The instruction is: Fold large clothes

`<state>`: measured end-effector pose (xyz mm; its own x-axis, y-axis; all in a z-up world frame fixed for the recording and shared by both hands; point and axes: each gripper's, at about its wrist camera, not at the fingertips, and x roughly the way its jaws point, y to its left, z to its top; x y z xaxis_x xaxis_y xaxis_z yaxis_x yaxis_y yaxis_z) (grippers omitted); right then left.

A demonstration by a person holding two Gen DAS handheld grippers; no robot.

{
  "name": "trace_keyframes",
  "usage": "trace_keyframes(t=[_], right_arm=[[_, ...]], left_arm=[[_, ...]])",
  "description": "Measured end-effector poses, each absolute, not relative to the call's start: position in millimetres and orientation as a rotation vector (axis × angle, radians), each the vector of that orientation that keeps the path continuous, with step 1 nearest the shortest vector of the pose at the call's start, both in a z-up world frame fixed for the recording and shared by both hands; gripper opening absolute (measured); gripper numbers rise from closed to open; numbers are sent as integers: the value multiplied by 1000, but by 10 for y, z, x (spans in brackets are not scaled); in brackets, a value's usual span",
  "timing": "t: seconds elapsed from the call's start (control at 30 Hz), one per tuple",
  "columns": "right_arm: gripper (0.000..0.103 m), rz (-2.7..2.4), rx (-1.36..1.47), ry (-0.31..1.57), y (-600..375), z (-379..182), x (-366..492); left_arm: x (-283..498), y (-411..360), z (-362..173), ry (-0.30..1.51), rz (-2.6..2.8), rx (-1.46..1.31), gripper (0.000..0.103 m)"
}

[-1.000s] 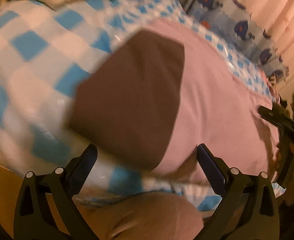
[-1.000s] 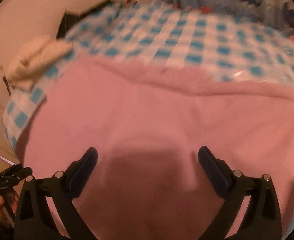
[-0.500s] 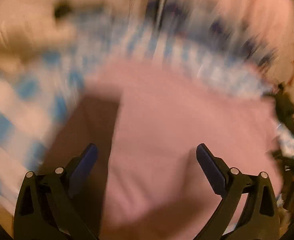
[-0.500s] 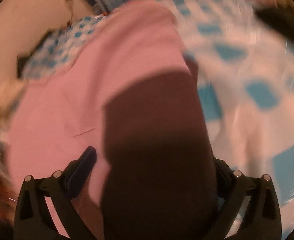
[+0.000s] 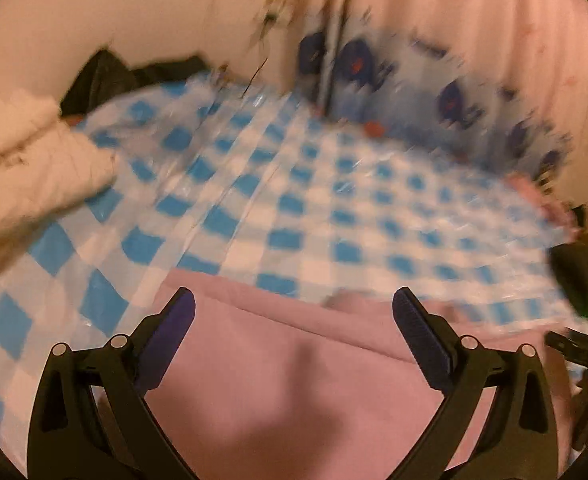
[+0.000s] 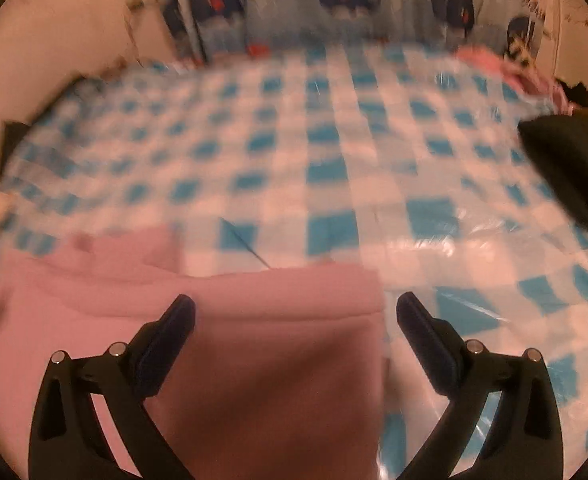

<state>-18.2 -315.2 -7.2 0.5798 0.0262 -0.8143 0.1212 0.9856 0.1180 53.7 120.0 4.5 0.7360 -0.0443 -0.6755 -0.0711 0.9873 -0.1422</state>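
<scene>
Blue-and-white checked plastic cover (image 5: 318, 208) fills most of both views, shiny and creased, running to the far wall. Your pink garment (image 5: 294, 392) lies on its near part, under both tools; in the right wrist view (image 6: 230, 344) its right edge ends between the fingers, with a layered edge running across just past the tips. It looks partly folded, but you can't count the layers under the blur.

Cream fluffy item (image 5: 26, 168) sits at far left, well apart from the garment. Dark clothing (image 6: 570, 168) lies at the right edge of the cover, and a whale-print sheet (image 6: 334, 4) hangs along the far side.

Left gripper (image 5: 294, 312): fingers spread wide, nothing between them, over pink fabric. Right gripper (image 6: 296, 316): also spread wide, empty, straddling the garment's right edge.

Risks, as judgement:
- Cover looks slick, so if you pinch or drag only the top layer, the garment may slide and skew the fold.
- Closing too low could catch the plastic along with the cloth and lift the cover.
- Both views are smeared, so aim is uncertain; slow down before you close.
- Uneven pick heights between your two tools would leave a crooked crease.
</scene>
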Motion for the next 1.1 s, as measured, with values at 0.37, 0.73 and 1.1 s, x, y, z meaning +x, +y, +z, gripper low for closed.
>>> trace_keyframes(t=[0.37, 0.73, 1.1], right_arm=[[97, -33, 208, 1143, -3334, -816, 414], [97, 368, 575, 1083, -4120, -145, -1861], [97, 532, 1135, 965, -4295, -576, -3074]], left_arm=[[1073, 1477, -897, 1007, 90, -280, 95], [-756, 1770, 54, 870, -6, -260, 95], [-1789, 2092, -146, 928, 33, -471, 95]])
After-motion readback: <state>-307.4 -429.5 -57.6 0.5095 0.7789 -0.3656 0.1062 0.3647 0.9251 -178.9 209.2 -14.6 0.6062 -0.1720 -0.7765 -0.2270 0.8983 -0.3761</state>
